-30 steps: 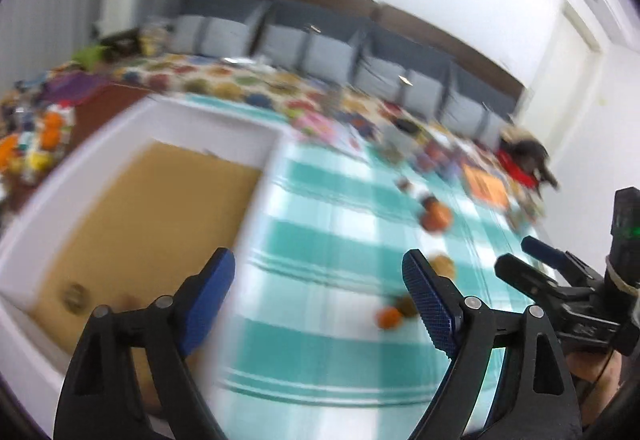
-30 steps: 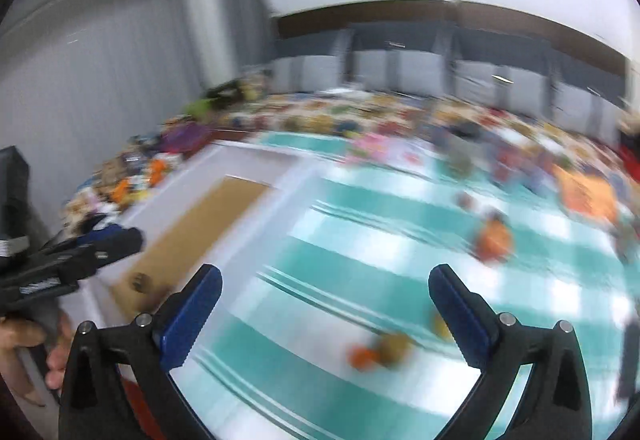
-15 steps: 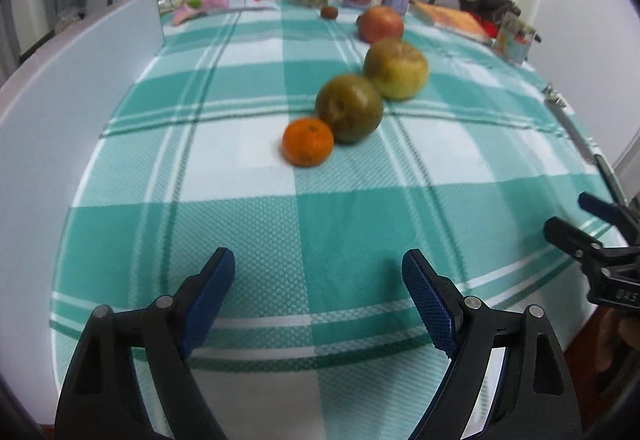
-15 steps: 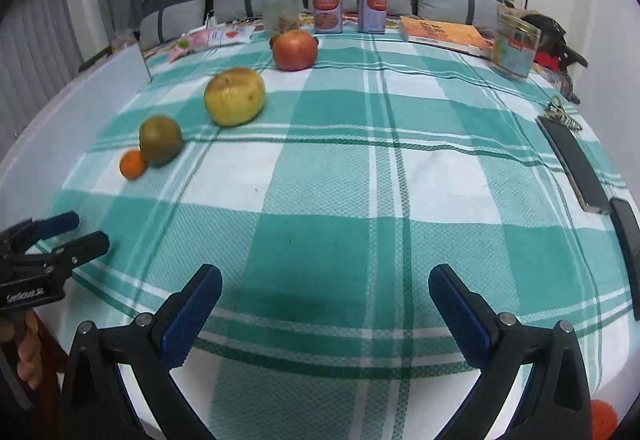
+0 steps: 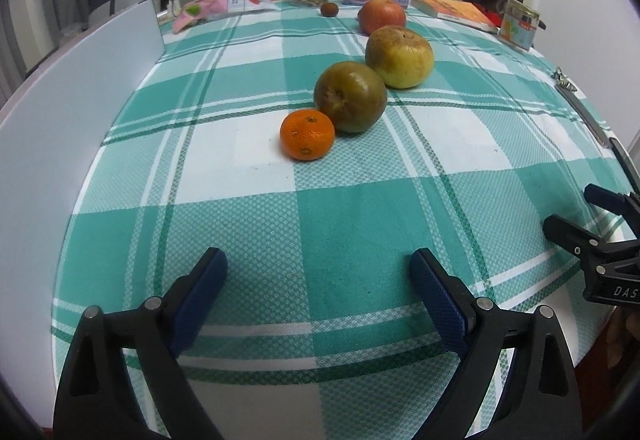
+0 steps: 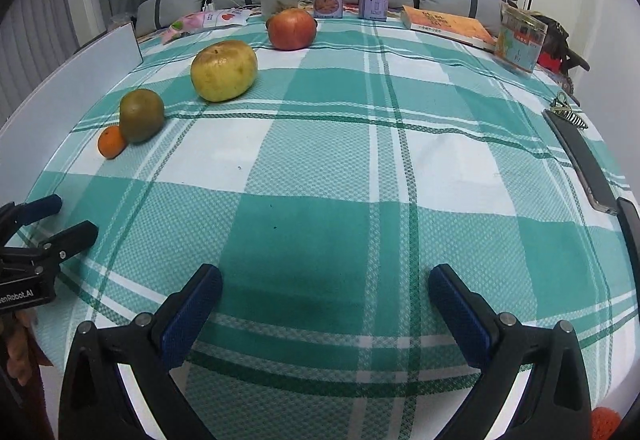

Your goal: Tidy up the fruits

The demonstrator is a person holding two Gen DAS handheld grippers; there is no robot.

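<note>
On the table's green checked cloth (image 5: 320, 224) a diagonal row of fruit runs left to right: a small orange (image 5: 307, 134) touching a greenish-brown fruit (image 5: 350, 95), then a yellow fruit (image 5: 399, 56) and a red fruit (image 5: 382, 16) farther back. The left gripper (image 5: 318, 280) hovers near the front edge, its fingers having just spread wider with nothing between them. The right gripper (image 6: 326, 294), beside it, is likewise wide apart and empty.
</note>
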